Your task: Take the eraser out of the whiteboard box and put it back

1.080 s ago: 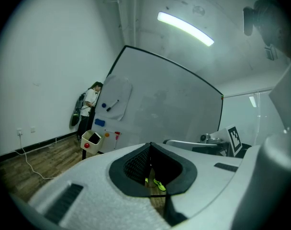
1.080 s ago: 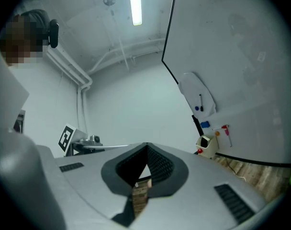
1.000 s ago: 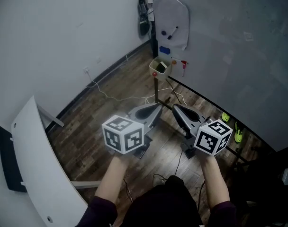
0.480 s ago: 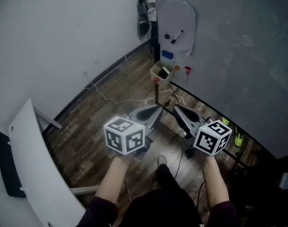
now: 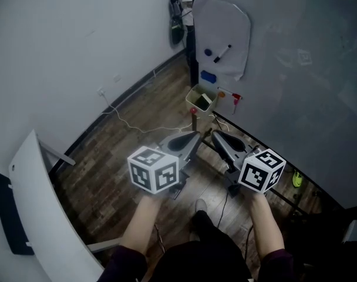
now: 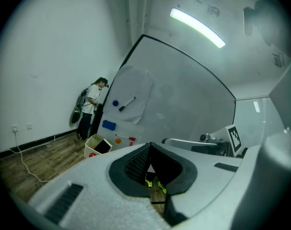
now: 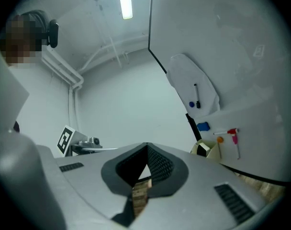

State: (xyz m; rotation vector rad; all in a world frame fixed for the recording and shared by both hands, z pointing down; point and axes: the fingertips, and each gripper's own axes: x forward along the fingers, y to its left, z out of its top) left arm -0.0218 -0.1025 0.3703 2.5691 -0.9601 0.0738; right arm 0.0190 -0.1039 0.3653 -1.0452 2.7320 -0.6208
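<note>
1. The left grey two-jaw gripper [image 5: 195,136] is shut. In the left gripper view its jaw tips meet in a point, and only floor shows through the gap behind its ribbed pads. It holds nothing.
2. The right grey two-jaw gripper [image 5: 214,134] is also fully closed and empty, with its tips pressed together. The two grippers lie side by side, angled slightly toward each other, and both point at the board ahead.
3. Each gripper carries a white cube with black square markers, the left cube [image 5: 154,168] and the right cube [image 5: 260,170]. A bare forearm in a dark sleeve extends behind each cube.
4. Beneath the grippers lies a dark wooden plank floor [image 5: 125,128]. A thin white cable [image 5: 131,120] trails across it from the wall.
5. The cream open-topped whiteboard box [image 5: 197,93] sits at the foot of the large grey whiteboard [image 5: 296,69], well apart from both gripper tips.
6. The dark block-shaped eraser [image 5: 202,102] lies inside that box, untouched.
7. On the board just above the box sit a blue rounded magnet piece [image 5: 208,76] and a red-capped marker [image 5: 233,97].
8. Higher up, a white sheet [image 5: 222,22] bears a black marker [image 5: 224,53] and a round blue magnet [image 5: 208,53].
9. A pair of bright green shoes [image 5: 296,178] stands on the floor to the right.
</note>
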